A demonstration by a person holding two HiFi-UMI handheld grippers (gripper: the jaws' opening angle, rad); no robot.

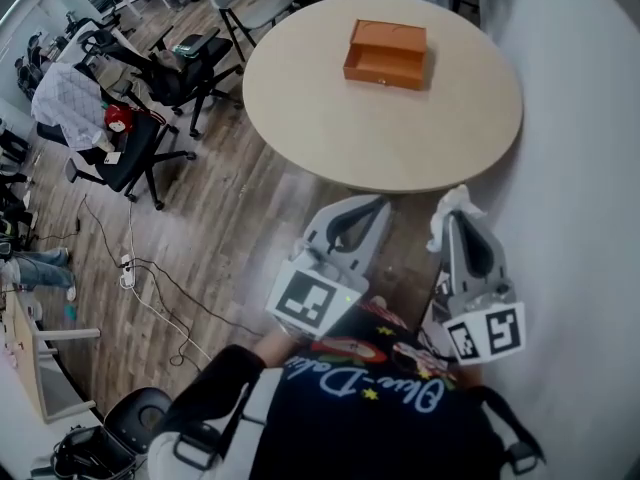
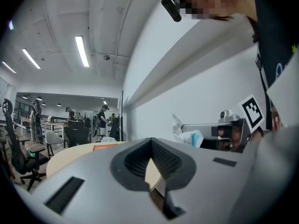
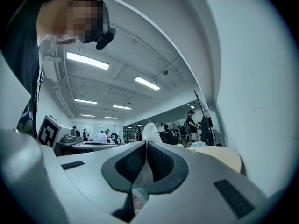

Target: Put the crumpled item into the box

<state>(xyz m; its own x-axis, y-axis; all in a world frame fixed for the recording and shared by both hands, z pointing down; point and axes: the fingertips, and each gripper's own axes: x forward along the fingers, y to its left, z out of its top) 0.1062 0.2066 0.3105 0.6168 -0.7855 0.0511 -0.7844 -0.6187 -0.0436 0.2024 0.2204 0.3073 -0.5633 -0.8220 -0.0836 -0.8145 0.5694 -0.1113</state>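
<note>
An open orange-brown box sits on the far part of the round beige table. My right gripper is held below the table's near edge, shut on a crumpled white tissue that sticks out past its tips. In the right gripper view the crumpled tissue rises between the closed jaws of my right gripper. My left gripper is beside it, shut with nothing in it. The left gripper view shows the closed left gripper, the tissue and the box far off.
Black office chairs stand left of the table on the wooden floor, one with a white cloth over it. Cables run across the floor. A white wall runs close along the right. Grey chairs stand behind the table.
</note>
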